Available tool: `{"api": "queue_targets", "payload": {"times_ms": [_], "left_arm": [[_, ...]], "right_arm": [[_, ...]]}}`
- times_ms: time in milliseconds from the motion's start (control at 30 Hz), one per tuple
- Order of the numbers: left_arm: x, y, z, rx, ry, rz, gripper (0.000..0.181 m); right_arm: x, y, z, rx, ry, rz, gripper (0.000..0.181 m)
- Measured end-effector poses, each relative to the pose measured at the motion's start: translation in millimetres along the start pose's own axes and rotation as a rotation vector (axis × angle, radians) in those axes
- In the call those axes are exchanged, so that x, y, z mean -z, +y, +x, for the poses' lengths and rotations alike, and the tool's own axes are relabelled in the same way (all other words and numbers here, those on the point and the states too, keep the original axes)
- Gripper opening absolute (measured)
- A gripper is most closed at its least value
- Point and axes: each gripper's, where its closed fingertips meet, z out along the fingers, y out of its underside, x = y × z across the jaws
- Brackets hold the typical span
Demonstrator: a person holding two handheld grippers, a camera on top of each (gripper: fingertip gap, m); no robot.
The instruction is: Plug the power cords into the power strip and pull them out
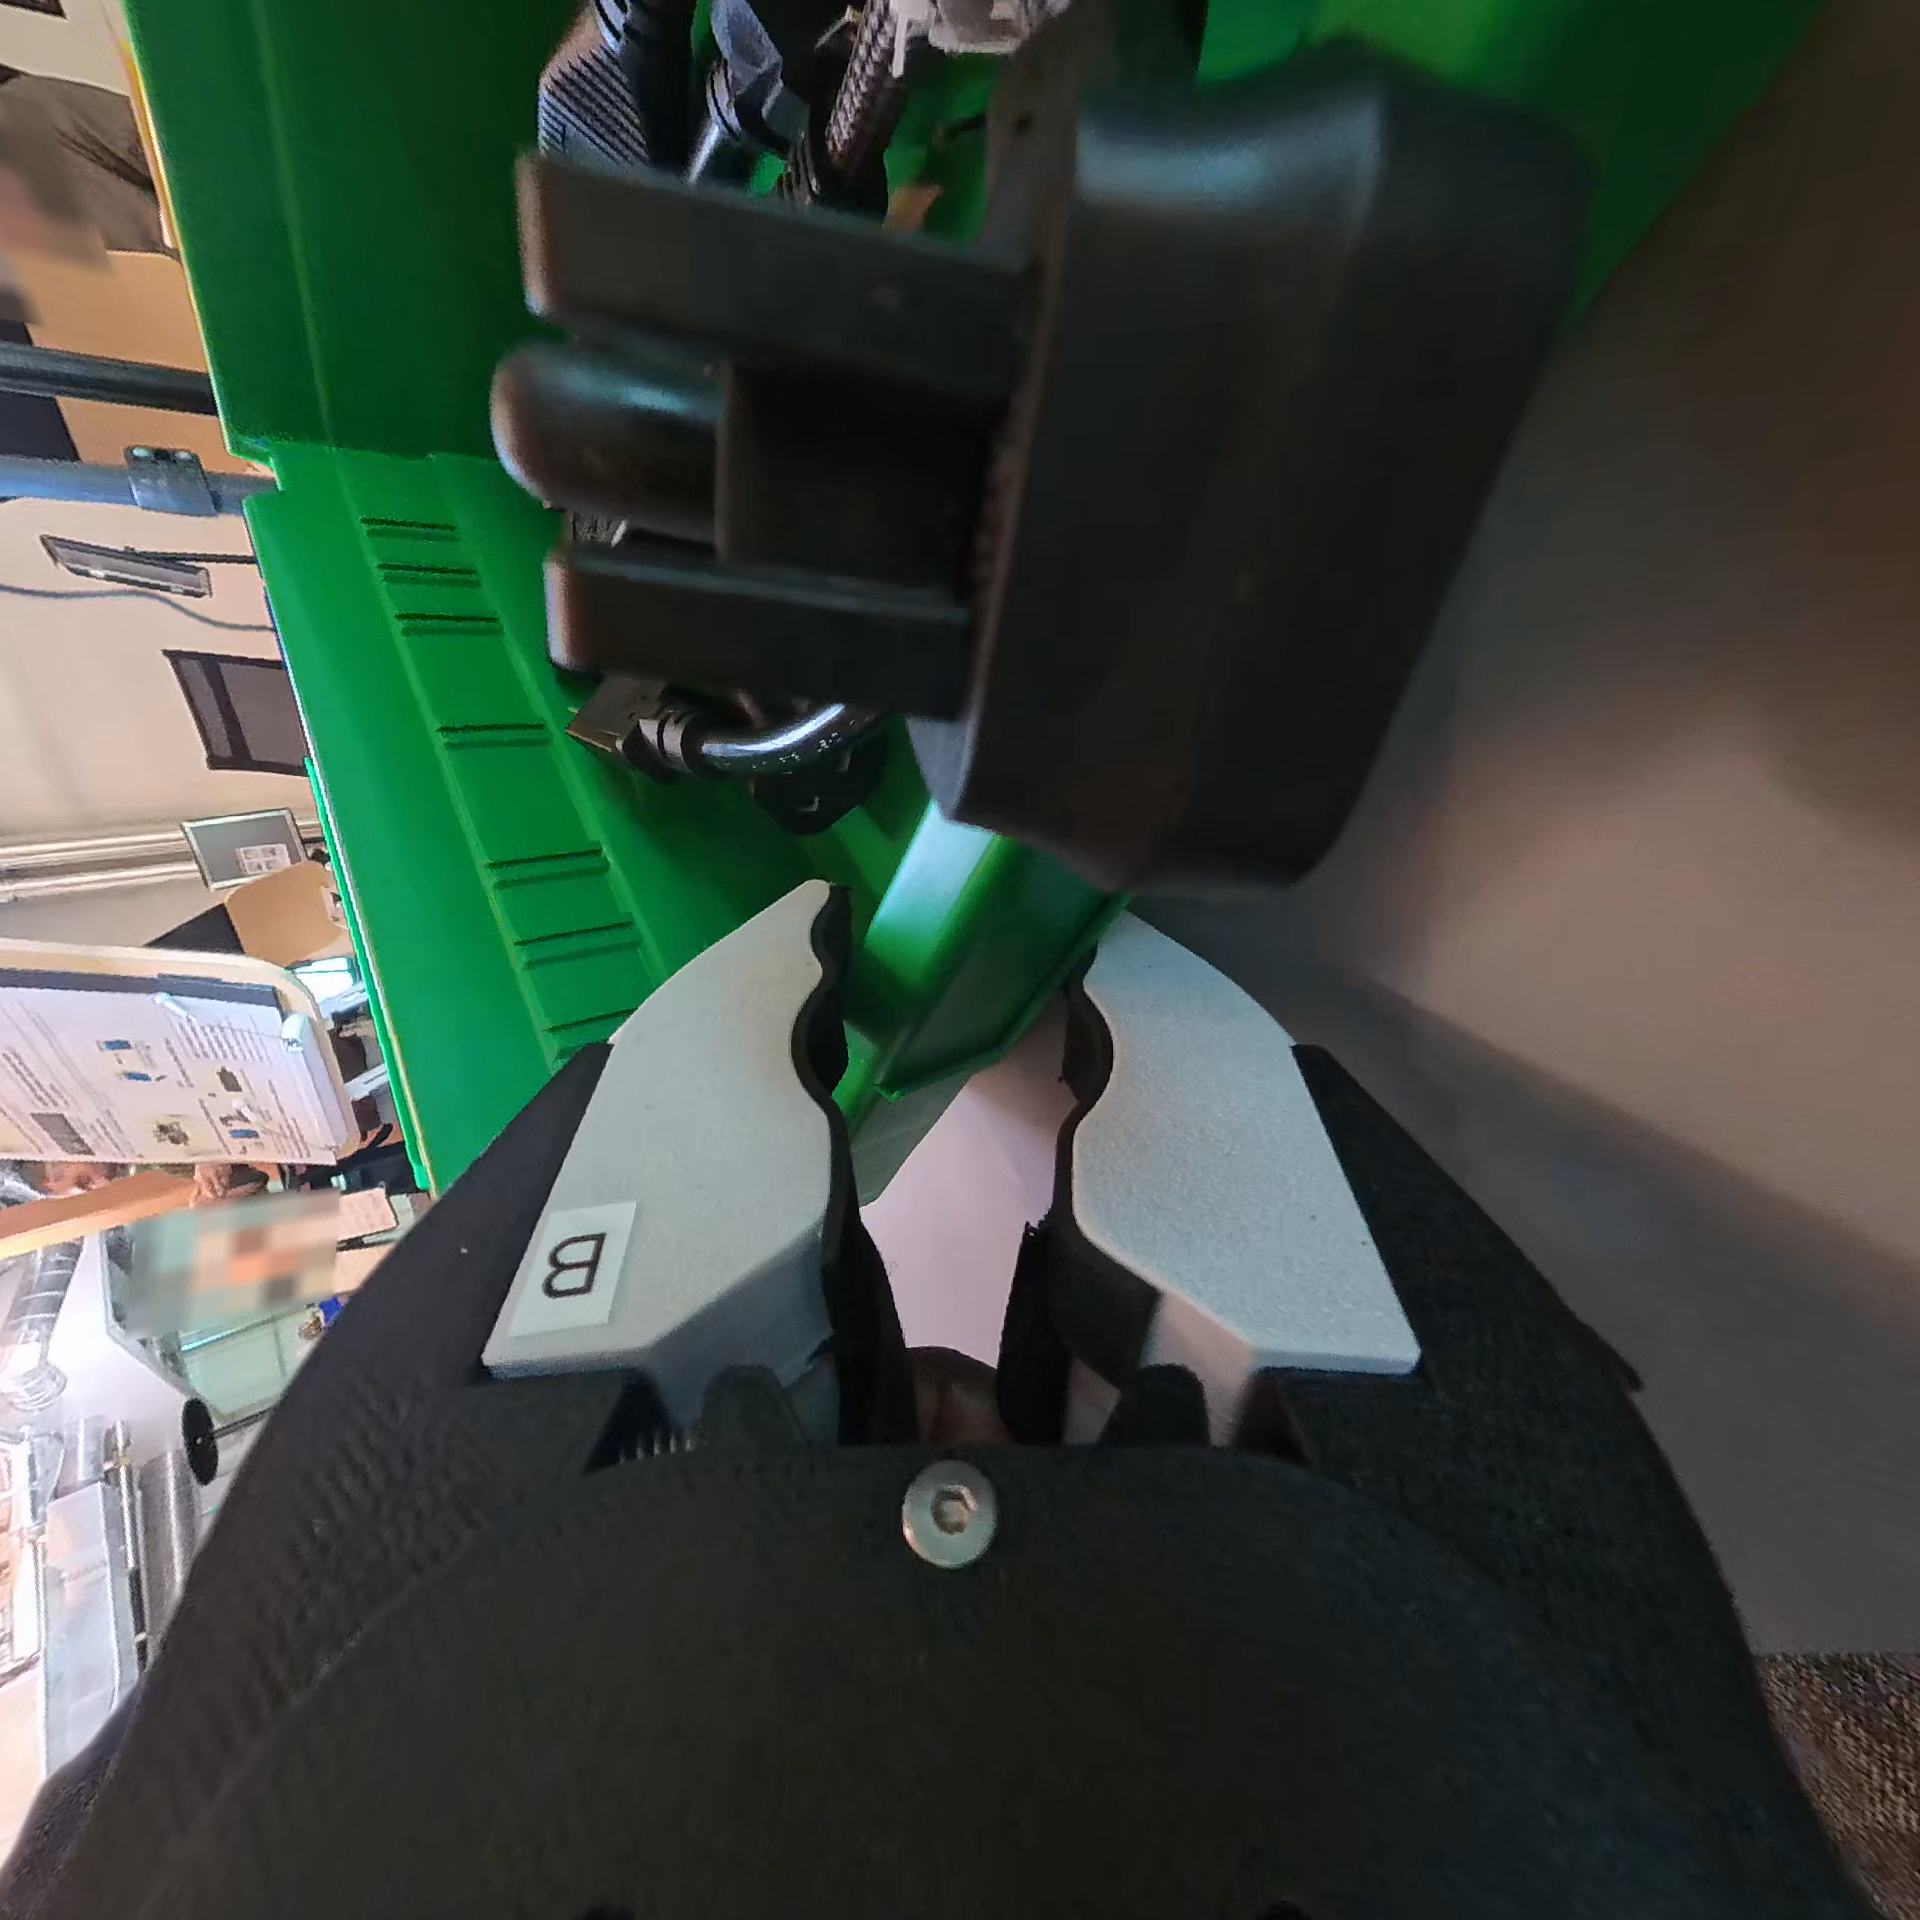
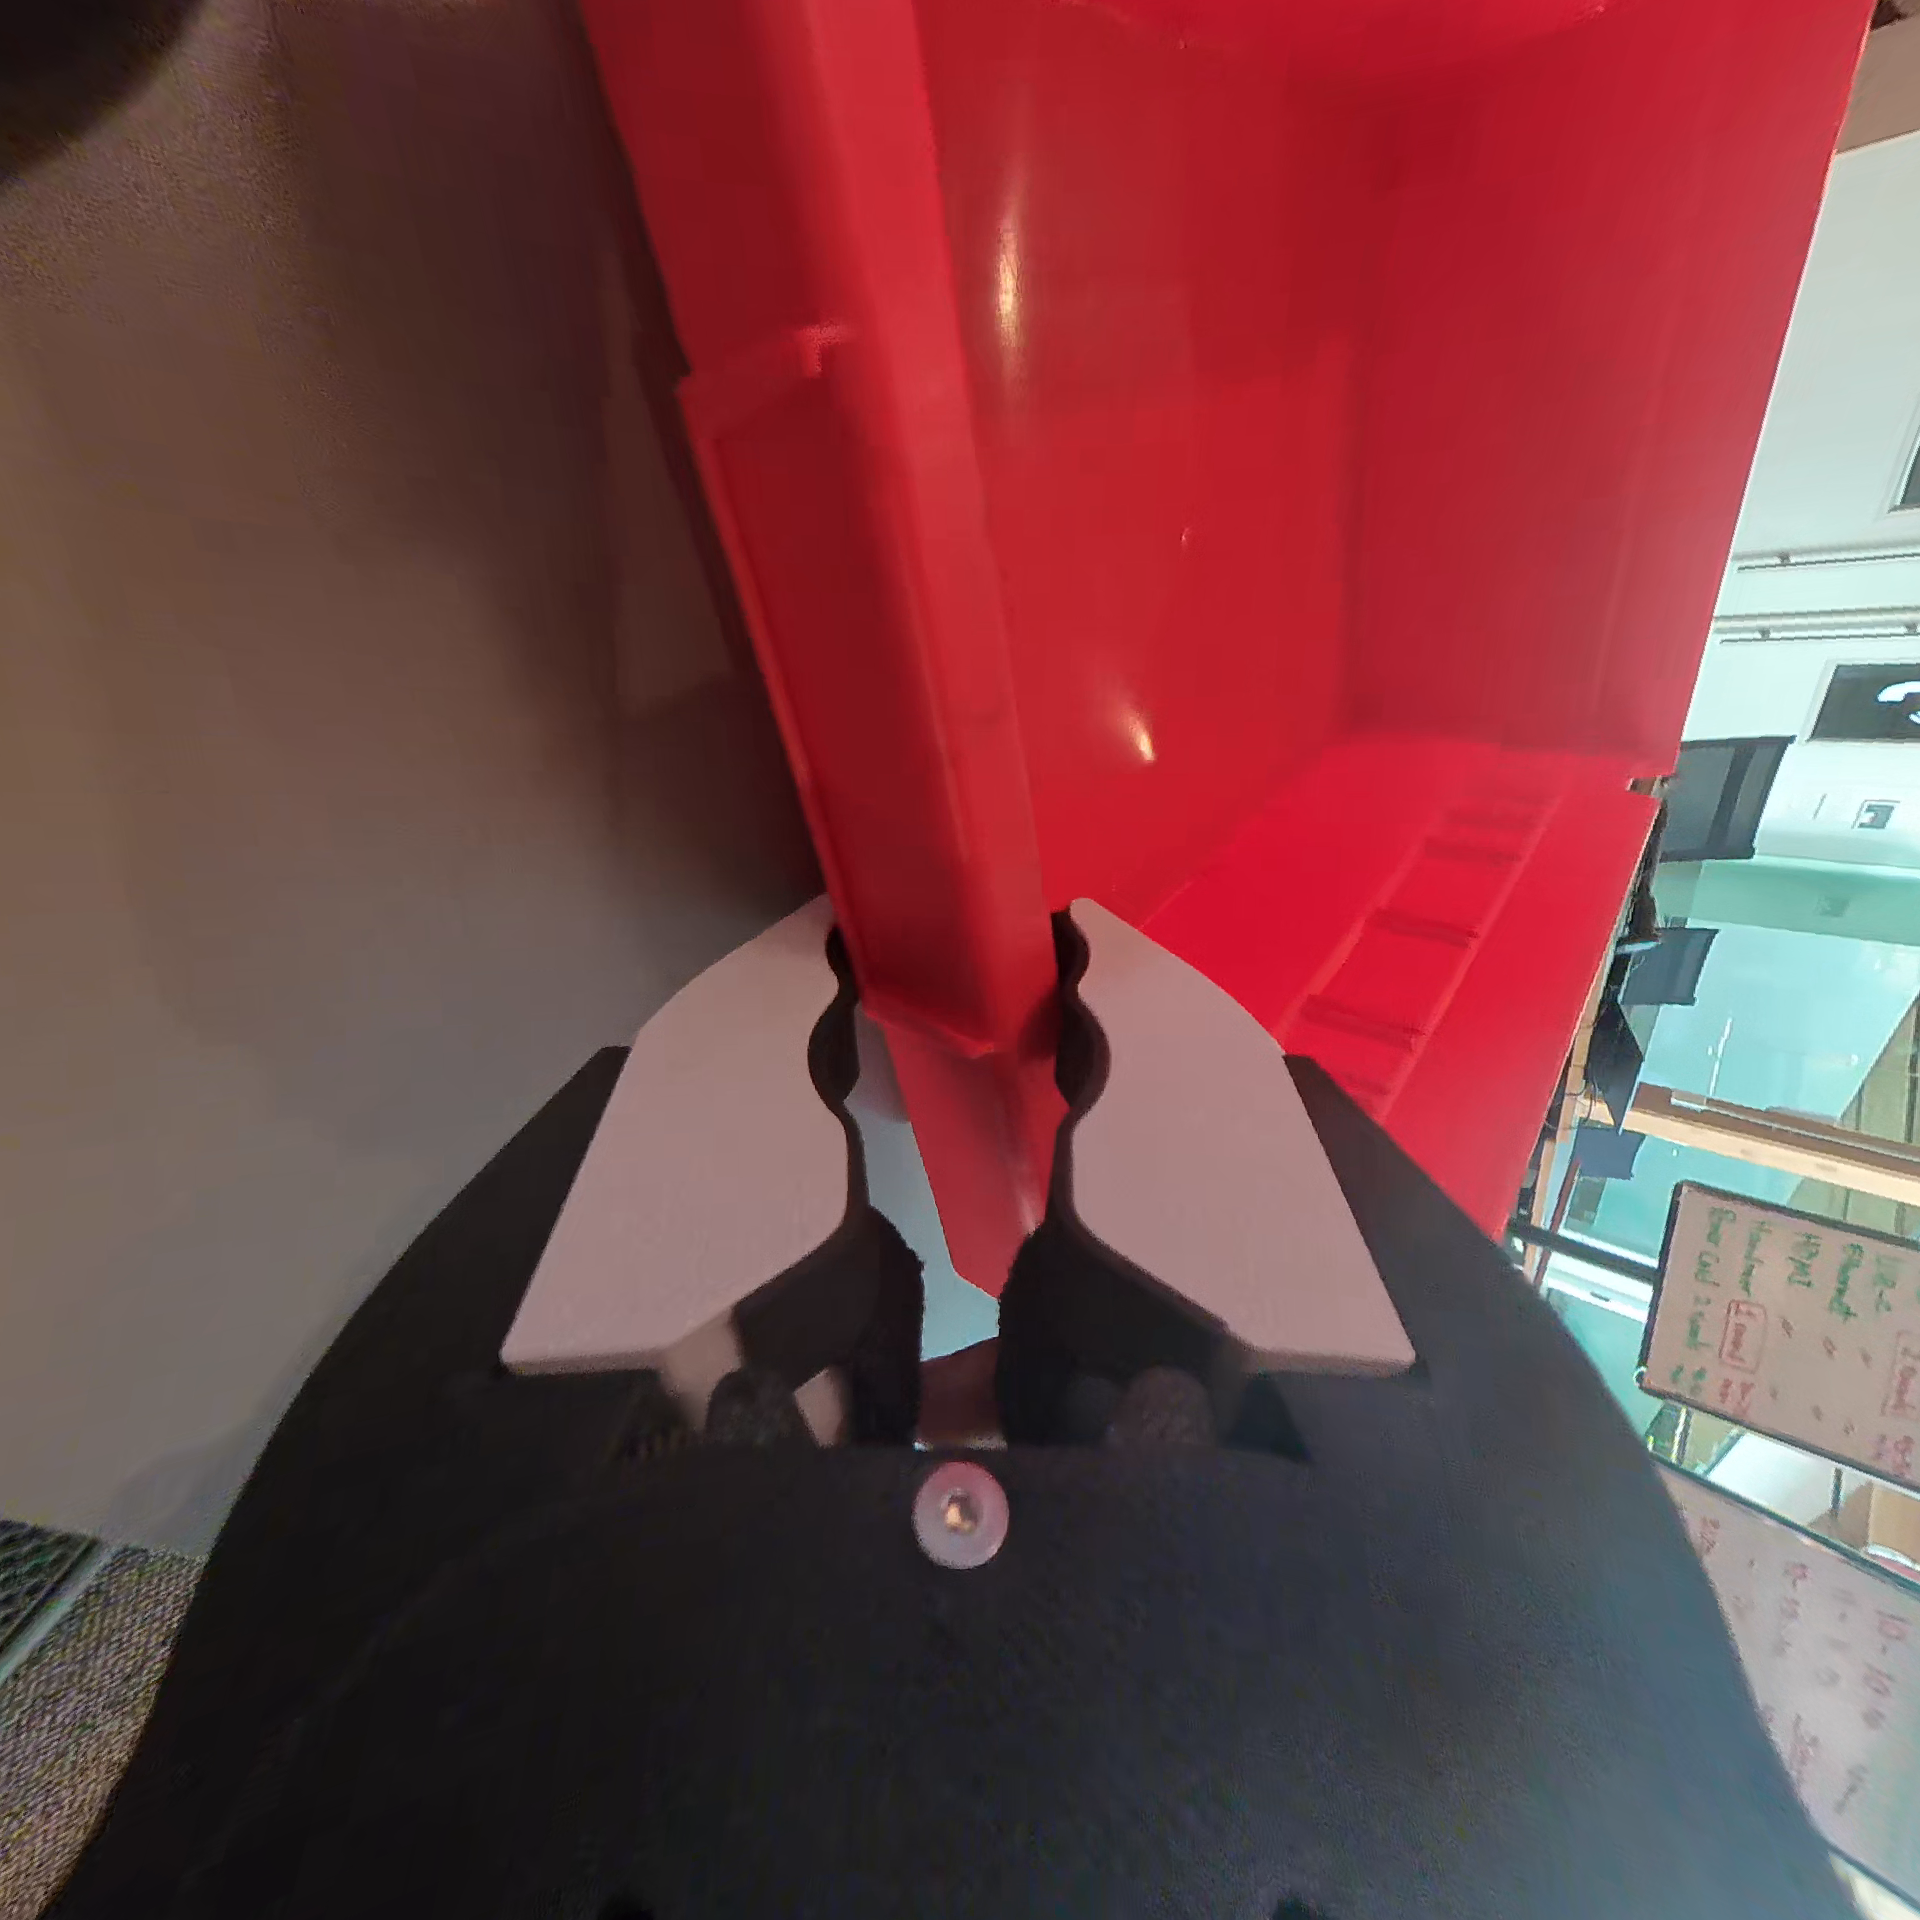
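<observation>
My left gripper [image 1: 951, 966] is shut on the corner rim of a green plastic bin [image 1: 416, 623]. A bulky black plug-like block [image 1: 1195, 468] with three dark stubs hangs blurred just beyond the fingertips, at the bin's wall. Black cords and a small connector [image 1: 623, 727] lie inside the green bin. My right gripper [image 2: 951, 966] is shut on the wall rim of a red plastic bin [image 2: 1299, 520], whose visible inside holds nothing. Both views are rolled sideways. No power strip shows clearly in either view.
A grey-brown surface [image 1: 1610, 935] lies beside the green bin and also beside the red bin [image 2: 364, 623]. Speckled carpet [image 2: 62, 1662] shows at the lower corners. Room clutter, a clipboard with papers [image 1: 156, 1070] and a whiteboard [image 2: 1787, 1330] stand in the background. About 70 centimeters separates my left fingertips from my right.
</observation>
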Motion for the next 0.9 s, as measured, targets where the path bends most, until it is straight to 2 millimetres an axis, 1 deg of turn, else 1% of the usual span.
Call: {"api": "queue_targets", "payload": {"times_ms": [200,433,800,867,900], "left_arm": [[4.0,15.5,0.1,-0.01,-0.005,-0.044,0.038],[7.3,29.1,-0.1,-0.008,-0.01,-0.064,0.038],[8.0,30.5,-0.8,-0.009,-0.03,-0.08,0.039],[10.5,29.9,-1.3,0.047,-0.029,-0.064,0.044],[13.5,25.6,-1.0,0.086,-0.019,-0.024,0.052]], "right_arm": [[4.2,16.1,0.2,-0.018,0.009,-0.028,0.035],[6.7,28.7,1.4,-0.037,0.021,-0.047,0.035],[7.0,28.1,2.4,-0.053,0.031,-0.025,0.037],[9.0,23.2,1.8,-0.104,0.012,0.034,0.043],[11.2,19.9,1.8,-0.138,-0.002,0.07,0.051]]}}
